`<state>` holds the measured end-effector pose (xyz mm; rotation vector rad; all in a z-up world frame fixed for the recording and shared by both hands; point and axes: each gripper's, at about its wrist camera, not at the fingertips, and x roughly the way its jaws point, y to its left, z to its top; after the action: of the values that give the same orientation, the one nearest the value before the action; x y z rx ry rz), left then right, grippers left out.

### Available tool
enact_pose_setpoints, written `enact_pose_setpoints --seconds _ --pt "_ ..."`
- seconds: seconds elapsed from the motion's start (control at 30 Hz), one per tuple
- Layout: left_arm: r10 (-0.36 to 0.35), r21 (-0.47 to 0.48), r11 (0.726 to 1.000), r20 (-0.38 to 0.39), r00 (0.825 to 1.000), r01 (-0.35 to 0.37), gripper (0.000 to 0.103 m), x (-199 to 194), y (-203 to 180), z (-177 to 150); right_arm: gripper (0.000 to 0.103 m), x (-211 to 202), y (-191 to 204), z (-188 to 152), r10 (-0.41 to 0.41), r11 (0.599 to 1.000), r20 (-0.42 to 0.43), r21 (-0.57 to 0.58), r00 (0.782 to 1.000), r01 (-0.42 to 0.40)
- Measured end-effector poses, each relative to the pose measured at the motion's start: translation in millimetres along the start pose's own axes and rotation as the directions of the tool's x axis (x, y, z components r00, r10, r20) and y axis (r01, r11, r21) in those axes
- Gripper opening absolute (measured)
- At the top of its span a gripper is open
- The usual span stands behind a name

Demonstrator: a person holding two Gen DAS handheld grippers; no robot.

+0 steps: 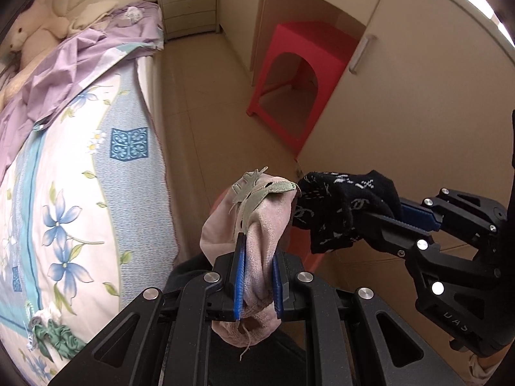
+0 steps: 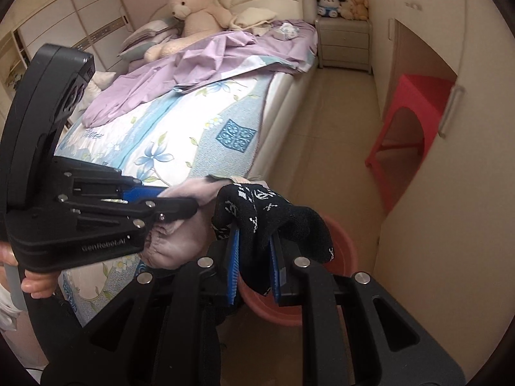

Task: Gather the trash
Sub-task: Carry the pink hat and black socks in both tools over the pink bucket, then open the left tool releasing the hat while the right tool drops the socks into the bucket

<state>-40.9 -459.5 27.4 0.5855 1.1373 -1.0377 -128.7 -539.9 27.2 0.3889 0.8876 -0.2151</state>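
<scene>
While left tongs (image 1: pixel 259 276) pinch pink cloth (image 1: pixel 257 225), right tongs (image 2: pixel 256 263) clamp black sock (image 2: pixel 273 218), touching.

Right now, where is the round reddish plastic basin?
In the right wrist view, the round reddish plastic basin sits on the floor beside the bed, under the black patterned sock.

Home bedroom: bed (image 2: pixel 180 128) with floral sheet, teddy bear (image 2: pixel 193 9), nightstand (image 2: pixel 344 41), wardrobe doors (image 2: pixel 450 160).

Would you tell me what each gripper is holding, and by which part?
The left gripper pinches a pink sock across its middle; the right gripper clamps a black patterned sock mid-length.
</scene>
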Motion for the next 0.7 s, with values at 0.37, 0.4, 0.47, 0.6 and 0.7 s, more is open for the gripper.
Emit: enact_pose_setpoints --seconds 0.37,0.4,0.47,0.6,0.7 --pt "0.054 0.049 0.997 -0.054 0.997 -0.052 0.019 44 -19 3 0.015 20 -31 -15 -0.016 0.998 -0.049 0.058 0.999 0.018" --pt "0.053 0.046 0.998 -0.059 0.997 -0.051 0.019 46 -19 3 0.015 22 -33 -16 -0.017 0.998 -0.051 0.059 0.999 0.02" --pt "0.056 0.046 0.997 -0.062 0.997 -0.054 0.02 48 -23 3 0.015 25 -35 -18 -0.021 0.998 -0.059 0.061 0.998 0.025" --pt "0.06 0.056 0.997 -0.063 0.996 -0.056 0.024 52 -27 4 0.016 32 -40 -21 -0.024 0.997 -0.079 0.071 0.997 0.029" --pt "0.079 0.059 0.995 -0.057 0.995 -0.075 0.037 54 -26 3 0.016 37 -41 -24 -0.023 0.997 -0.09 0.074 0.996 0.03"
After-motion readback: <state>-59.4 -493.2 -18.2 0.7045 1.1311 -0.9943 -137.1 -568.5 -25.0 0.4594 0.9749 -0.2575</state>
